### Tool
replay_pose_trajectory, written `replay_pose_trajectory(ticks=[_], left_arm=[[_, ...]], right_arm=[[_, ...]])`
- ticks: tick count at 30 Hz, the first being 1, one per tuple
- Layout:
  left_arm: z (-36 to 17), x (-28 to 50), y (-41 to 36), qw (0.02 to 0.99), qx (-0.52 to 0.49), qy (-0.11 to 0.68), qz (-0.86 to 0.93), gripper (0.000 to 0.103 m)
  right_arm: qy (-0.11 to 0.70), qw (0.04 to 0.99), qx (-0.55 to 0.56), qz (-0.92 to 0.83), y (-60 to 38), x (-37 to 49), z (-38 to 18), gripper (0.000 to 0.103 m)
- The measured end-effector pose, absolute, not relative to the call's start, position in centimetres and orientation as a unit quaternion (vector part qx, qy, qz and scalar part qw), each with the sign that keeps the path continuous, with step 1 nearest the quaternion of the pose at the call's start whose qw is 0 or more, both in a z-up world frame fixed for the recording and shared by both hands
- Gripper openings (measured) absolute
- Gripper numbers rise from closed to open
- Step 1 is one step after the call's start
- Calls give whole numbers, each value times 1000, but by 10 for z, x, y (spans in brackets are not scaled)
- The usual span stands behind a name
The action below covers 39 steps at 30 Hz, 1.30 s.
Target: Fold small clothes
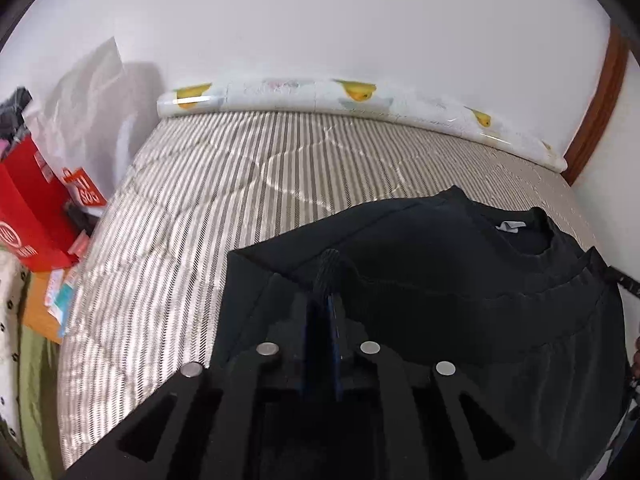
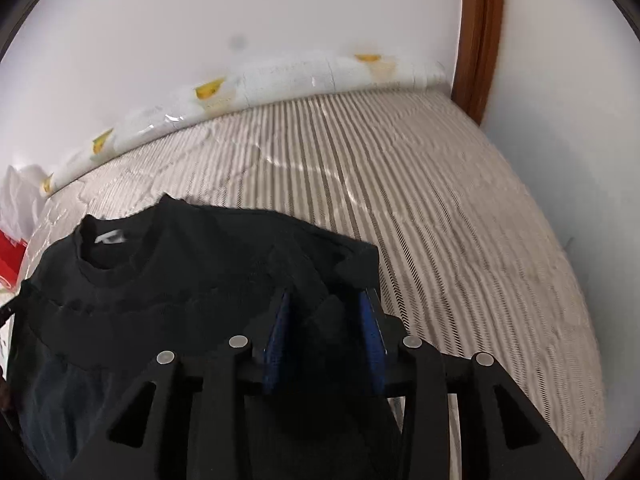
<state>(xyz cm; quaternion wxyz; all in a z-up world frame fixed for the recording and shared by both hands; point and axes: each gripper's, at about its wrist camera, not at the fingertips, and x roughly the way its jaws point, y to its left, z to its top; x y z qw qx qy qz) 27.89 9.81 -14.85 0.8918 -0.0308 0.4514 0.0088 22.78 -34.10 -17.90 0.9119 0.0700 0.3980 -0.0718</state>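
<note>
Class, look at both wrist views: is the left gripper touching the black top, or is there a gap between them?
Touching. The left wrist view shows the left gripper with its jaws closed on a ribbed fold of the black top, no gap visible.

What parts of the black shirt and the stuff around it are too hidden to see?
- Black shirt, left wrist view: its lower part is hidden behind the left gripper.
- Right wrist view: the fabric between the fingers is too dark to show whether it is pinched.
- Red box, left wrist view: cut off by the picture's edge.
</note>
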Motion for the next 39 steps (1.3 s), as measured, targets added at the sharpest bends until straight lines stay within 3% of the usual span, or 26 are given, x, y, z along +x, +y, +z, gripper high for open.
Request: replay_pose_trajectory(ticks=[4,12,14,16,28,31,39], left_arm=[[-136,266,92,898,-17,440,4,27],[-119,227,101,904,-45,425,-11,40],[-120,216,105,904,-51,425,-13,47],[-122,204,112,903,-59,426,-16,60],[-147,141,150,889,-107,445,-17,60],[-150,125,152,888,-104,446,-32,60],[-151,94,159,890,-138,430,-57,60]], right_arm=[[383,920,38,-67,-311,210,-159,38],[356,934,32,-13,-238,190,-145,44],[356,934,26,2,-220,187,-143,44],[344,939,23,3,-206,181,-141,44],[391,916,-46,73,-119,179,-184,42],[424,903,-59,41,-115,194,-207,33],[439,897,-57,17,-114,192,-210,33]])
